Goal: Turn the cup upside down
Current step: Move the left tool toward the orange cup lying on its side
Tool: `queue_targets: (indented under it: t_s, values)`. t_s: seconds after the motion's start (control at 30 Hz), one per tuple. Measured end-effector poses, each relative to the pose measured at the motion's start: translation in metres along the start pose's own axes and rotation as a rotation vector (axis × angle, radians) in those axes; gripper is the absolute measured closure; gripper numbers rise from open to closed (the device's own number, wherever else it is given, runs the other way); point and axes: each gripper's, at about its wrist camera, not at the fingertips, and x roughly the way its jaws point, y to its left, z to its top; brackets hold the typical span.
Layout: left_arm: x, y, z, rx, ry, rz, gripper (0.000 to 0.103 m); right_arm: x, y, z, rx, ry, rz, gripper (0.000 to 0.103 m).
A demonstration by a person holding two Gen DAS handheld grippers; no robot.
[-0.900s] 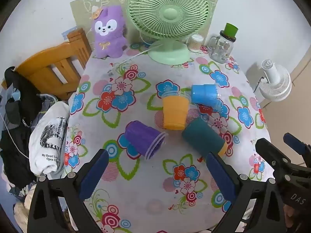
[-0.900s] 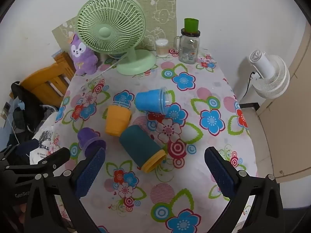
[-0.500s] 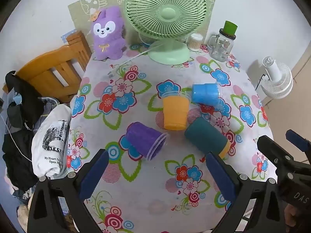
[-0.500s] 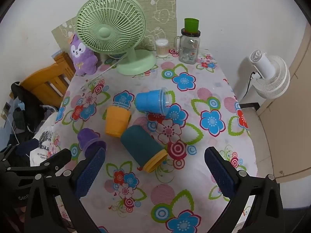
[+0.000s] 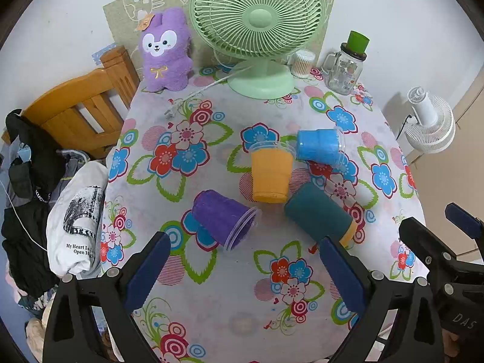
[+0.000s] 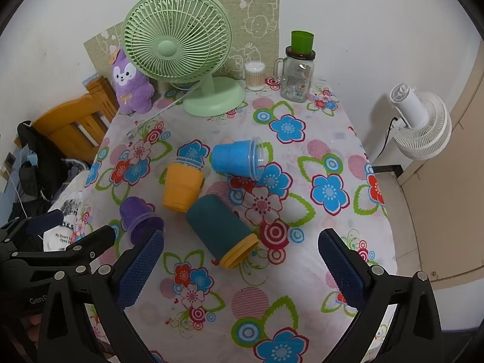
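1. Four cups lie on their sides in a cluster mid-tabletop: an orange cup [image 5: 270, 176] at the centre, its mouth turned toward the green desk fan [image 5: 257, 27].
2. A blue cup [image 5: 319, 148] rests just beside the orange cup on the white-fan side, touching its rim; a purple cup [image 5: 224, 219] lies near the orange cup on the chair side, mouth toward the camera; a teal cup [image 5: 316, 215] with an orange rim lies just beside the orange cup's base.
3. The left gripper [image 5: 242, 267] hovers over the near edge of the floral tabletop [image 5: 181, 187], jaws spread wide and empty, with the purple cup between them in view.
4. The right gripper [image 6: 242, 267] hangs likewise agape, holding nothing, with the teal cup [image 6: 219, 230] just beyond it.
5. Beyond the orange cup stand the fan, a purple plush toy [image 5: 166, 53], a cotton-swab tub [image 5: 302, 64] and a glass mug jar [image 5: 345, 66].
6. A wooden chair [image 5: 81, 112] draped with clothes [image 5: 36, 199] flanks the tabletop; a white fan [image 5: 429, 125] stands opposite.
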Motion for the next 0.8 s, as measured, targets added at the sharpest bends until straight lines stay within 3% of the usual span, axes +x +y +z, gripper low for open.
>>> queue_targets:
  t_s: [0.8]
  values:
    - [-0.0025,-0.0071,0.0003,0.019,-0.013,-0.005,0.003,-0.0050,-0.0065,0.0020,0.015,-0.001,-0.026,0.000]
